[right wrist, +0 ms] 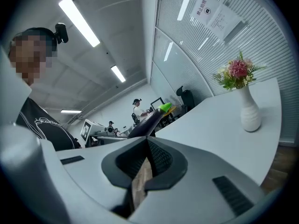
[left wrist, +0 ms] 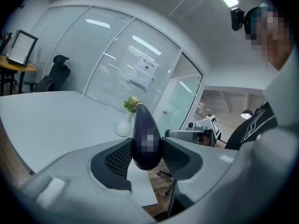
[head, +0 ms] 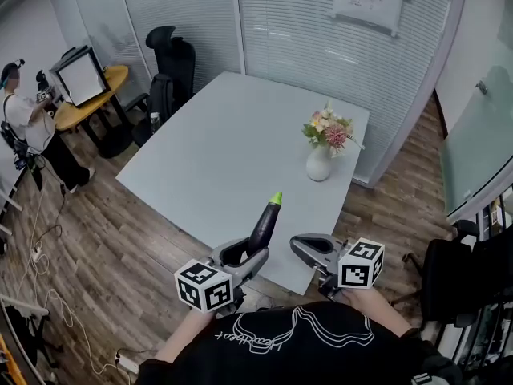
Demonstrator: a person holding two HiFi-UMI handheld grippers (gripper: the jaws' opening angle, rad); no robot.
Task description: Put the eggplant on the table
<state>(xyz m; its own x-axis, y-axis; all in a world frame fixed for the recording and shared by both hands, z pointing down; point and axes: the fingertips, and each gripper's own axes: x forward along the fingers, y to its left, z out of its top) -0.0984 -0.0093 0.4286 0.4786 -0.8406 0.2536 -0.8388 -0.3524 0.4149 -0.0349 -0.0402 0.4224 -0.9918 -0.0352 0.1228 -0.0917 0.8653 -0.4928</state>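
Left gripper (head: 247,255) pinches the eggplant (head: 265,223) by its base; right gripper (head: 300,244) closed, empty. Released at the near tabletop (head: 224,151) edge, it may roll off.

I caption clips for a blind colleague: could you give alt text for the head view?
The left gripper clamps a dark purple eggplant with a green tip in its jaws, tilted, at the near edge of a pale grey table. The right gripper, jaws shut and empty, sits beside it; a white vase of flowers stands farther back.
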